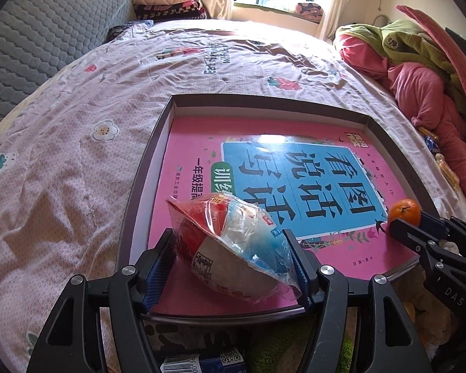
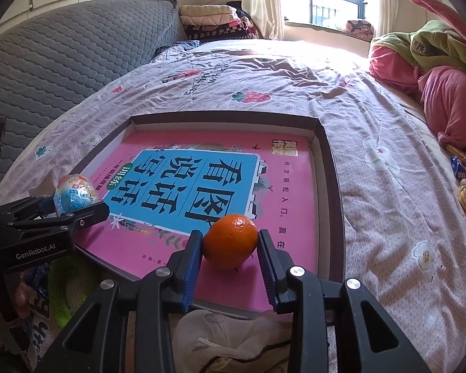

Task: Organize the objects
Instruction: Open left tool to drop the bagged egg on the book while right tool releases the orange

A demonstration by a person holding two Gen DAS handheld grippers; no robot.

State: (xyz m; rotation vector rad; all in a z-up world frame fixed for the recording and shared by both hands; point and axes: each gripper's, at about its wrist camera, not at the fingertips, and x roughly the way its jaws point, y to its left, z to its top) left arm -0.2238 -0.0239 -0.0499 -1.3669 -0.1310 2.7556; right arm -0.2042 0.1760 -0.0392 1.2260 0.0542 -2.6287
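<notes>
left gripper (image 1: 233, 264): jaws closed around wrapped snack ball (image 1: 230, 242)
right gripper (image 2: 230, 258): jaws clasping orange (image 2: 230, 241)
box (image 1: 146, 186): pink book (image 1: 295, 168) inside, on bed (image 1: 77, 124)

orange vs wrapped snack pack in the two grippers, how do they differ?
The orange is a plain, bare orange ball; the snack pack is a bulkier, lopsided thing in crinkled clear wrap printed red, white and blue. The orange sits between the right gripper pads, the snack pack between the left gripper pads. Both are over the pink book in the box.

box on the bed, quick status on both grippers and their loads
Left gripper around wrapped egg. Right gripper around orange. Both low over book in box. Nothing in the way.
</notes>
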